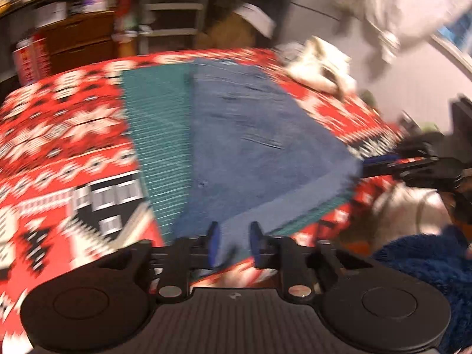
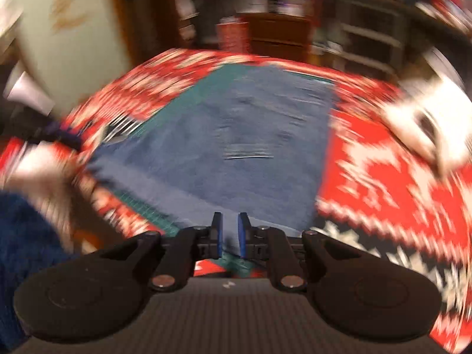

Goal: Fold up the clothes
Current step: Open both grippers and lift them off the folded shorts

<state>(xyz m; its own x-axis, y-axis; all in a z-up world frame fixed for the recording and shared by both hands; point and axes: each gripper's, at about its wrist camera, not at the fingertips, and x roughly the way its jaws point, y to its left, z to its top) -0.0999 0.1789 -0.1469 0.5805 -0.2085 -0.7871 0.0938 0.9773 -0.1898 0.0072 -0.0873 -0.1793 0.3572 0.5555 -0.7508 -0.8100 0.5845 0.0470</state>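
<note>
A blue-grey cloth (image 1: pixel 250 124) lies flat on a wider teal striped cloth (image 1: pixel 156 124), both on a table under a red patterned blanket (image 1: pixel 59 112). My left gripper (image 1: pixel 235 243) hovers at the cloth's near hem, with a clear gap between its blue pads and cloth showing through it. In the left wrist view my right gripper (image 1: pixel 380 165) reaches to the cloth's right near corner. Its own view shows the right gripper (image 2: pixel 230 234) over the near edge of the blue-grey cloth (image 2: pixel 250 135), with a narrow gap between the pads. Both views are motion-blurred.
A crumpled white garment (image 1: pixel 321 67) lies at the far right of the table. Wooden drawers (image 1: pixel 79 38) and grey shelves (image 1: pixel 171 14) stand behind the table. A fuzzy dark blue sleeve (image 1: pixel 427 265) is at the right, near the table's front edge.
</note>
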